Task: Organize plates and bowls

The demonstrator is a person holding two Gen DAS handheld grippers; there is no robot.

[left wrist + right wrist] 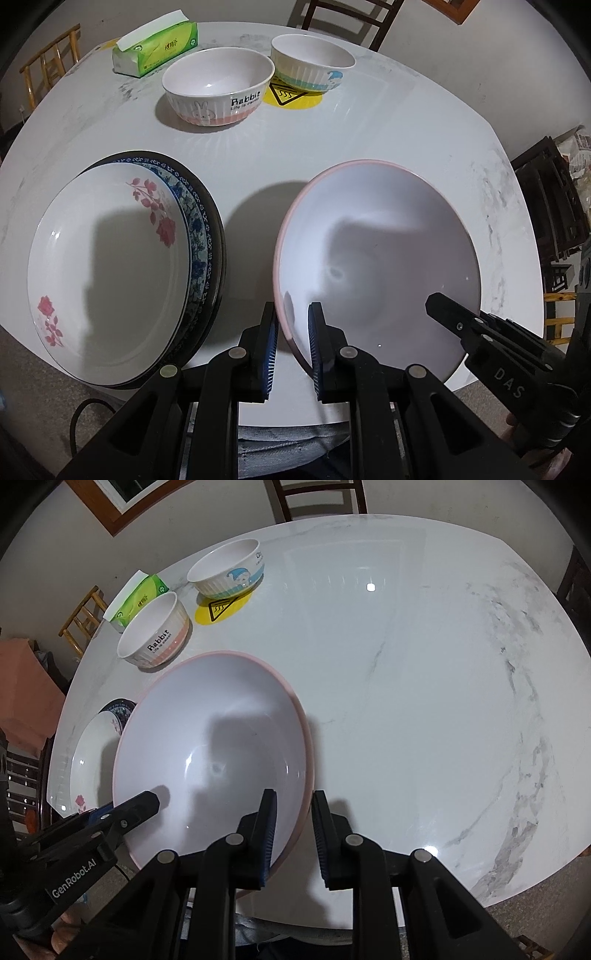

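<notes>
Round white marble-look table (pixel 424 686), grey veining toward its right side. Far part of the top: green tissue pack (pixel 157 46), then the Rabbit bowl (pixel 218 90) with pink base band and a bunny print, and just beside it a ribbed bowl with blue cartoon figure (pixel 312 64) sitting partly over a yellow warning sticker (pixel 291 98). The two bowls are close, apart or touching cannot be told. Dark wooden chair (pixel 345 16) behind the table; a lighter wooden chair (pixel 50 62) at far left.

Near left edge: stack of plates (pixel 110 266) — rose-patterned white plate on top, a blue-patterned rim under it, a dark one at the bottom. The stack overhangs the table edge toward the camera and lies just beside the big bowl, a strip of bare table between them.

Task piece: large pink-rimmed bowl (pixel 376 258), white and glossy inside, pale pink outside, empty, at the near edge of the table. Whether it rests on the top or is raised cannot be told.

Left gripper (pixel 291 332): fingers narrow, clamped on the bowl's near-left rim, one pad inside, one outside.

Right gripper (pixel 293 819): fingers narrow, straddling the near-right rim; the inner pad lies on the wall, a small gap shows at the outer pad
</notes>
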